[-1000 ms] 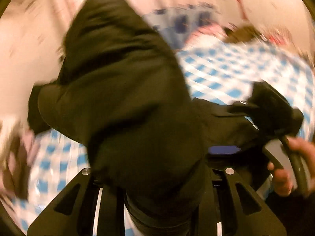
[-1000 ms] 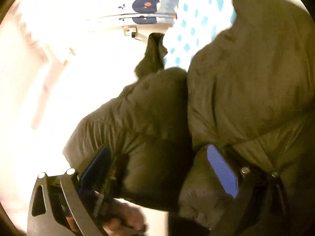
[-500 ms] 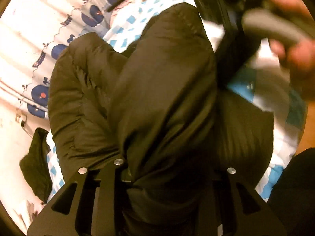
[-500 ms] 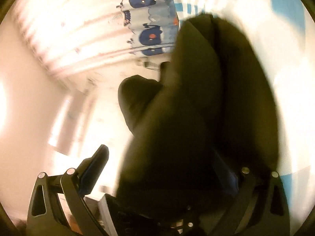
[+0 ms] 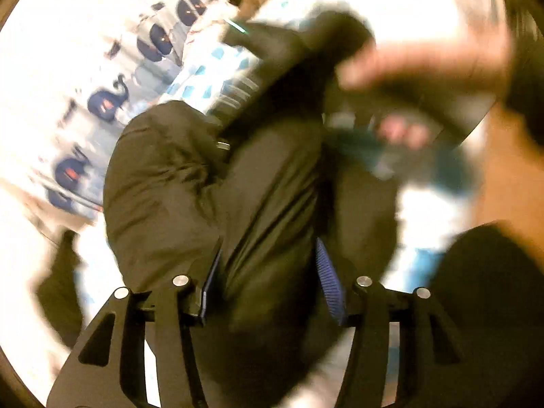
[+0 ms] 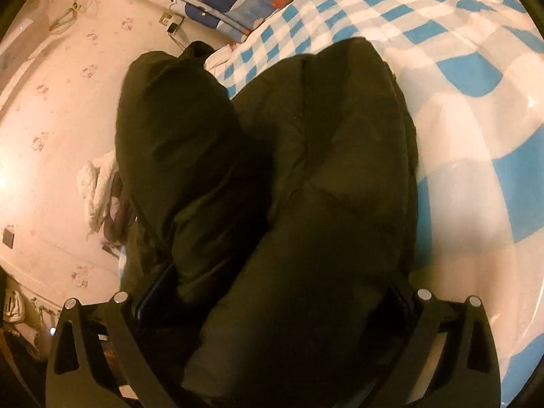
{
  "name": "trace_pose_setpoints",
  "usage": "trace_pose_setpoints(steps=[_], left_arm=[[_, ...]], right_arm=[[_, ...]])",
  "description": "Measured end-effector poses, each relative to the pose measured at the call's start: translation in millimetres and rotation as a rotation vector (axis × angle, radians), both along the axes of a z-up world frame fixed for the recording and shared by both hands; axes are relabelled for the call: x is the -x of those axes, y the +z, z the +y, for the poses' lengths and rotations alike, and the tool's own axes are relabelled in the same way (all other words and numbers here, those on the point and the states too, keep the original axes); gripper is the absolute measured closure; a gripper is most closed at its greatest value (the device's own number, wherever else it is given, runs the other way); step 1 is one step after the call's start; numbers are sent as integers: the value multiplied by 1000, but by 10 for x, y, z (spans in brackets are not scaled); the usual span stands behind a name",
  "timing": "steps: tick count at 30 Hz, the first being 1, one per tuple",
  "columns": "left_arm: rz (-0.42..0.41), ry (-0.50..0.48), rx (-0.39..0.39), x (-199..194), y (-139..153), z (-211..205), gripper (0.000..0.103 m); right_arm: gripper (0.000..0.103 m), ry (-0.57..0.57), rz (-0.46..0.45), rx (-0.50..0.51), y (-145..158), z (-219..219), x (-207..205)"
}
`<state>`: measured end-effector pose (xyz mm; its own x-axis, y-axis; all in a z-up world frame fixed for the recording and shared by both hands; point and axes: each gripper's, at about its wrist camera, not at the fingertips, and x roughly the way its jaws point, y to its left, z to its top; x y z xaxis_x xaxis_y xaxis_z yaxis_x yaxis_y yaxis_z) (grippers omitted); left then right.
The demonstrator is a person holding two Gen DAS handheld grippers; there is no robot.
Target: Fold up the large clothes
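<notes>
Jacket [image 6: 306, 176], dark and padded, lies bunched on the checked bedsheet [image 6: 459, 78], partly doubled, not yet compact. Left gripper [image 5: 268, 292] is opening, fabric between its jaws; right gripper [image 6: 272, 302] appears clenched on bulk. Further folds judged outstanding.

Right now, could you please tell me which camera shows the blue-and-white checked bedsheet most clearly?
The right wrist view: the checked bedsheet is sharp and fills its upper right beside the dark puffer jacket. The left wrist view is blurred; only small patches of the sheet show behind the jacket and a hand.
</notes>
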<state>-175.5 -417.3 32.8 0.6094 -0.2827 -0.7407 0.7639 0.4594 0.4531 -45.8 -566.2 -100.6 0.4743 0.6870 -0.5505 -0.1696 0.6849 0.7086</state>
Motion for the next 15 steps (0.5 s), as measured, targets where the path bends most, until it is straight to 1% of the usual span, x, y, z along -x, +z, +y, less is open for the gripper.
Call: trace_pose_setpoints(steps=[1, 2, 3, 4, 5, 6, 7, 8, 9, 10, 11, 12, 13, 14, 15], left_arm=[[54, 4, 92, -20, 183, 154, 49], [99, 30, 212, -94, 407, 367, 46], [127, 61, 313, -202, 581, 557, 46], [139, 93, 377, -303, 685, 685, 43], [149, 156, 471, -526, 809, 859, 32], [158, 215, 549, -737, 863, 1000, 29], [200, 253, 608, -971, 855, 1104, 29], [257, 280, 639, -1192, 781, 1158, 29], [299, 310, 646, -1348, 662, 1172, 29], [334, 327, 643, -1448, 525, 1157, 29], [391, 341, 623, -1546, 322, 1105, 29], [415, 349, 589, -1563, 154, 1038, 29], [396, 350, 551, -1482, -8, 958, 29], [358, 334, 515, -1380, -124, 876, 28], [348, 327, 508, -1328, -168, 850, 26]], right_arm=[[7, 1, 4, -13, -37, -48, 1], [7, 2, 4, -20, -45, -65, -24], [7, 0, 7, -26, -57, -108, -4], [7, -3, 10, -30, -53, -150, 17], [7, -16, 11, -31, -21, -211, 66], [7, -35, 5, -25, -9, -271, 96], [7, -65, -10, -8, 67, -327, 48], [7, -118, -40, 35, 184, -399, 98], [7, -171, -87, 70, 334, -460, 145], [7, -200, -142, 80, 503, -496, 176], [7, -197, -197, 76, 688, -486, 188], [7, -173, -257, 81, 916, -418, 172], [7, -152, -282, 99, 1035, -342, 128], [7, -122, -297, 133, 1151, -229, 53], [7, -80, -298, 196, 1244, -51, -67]])
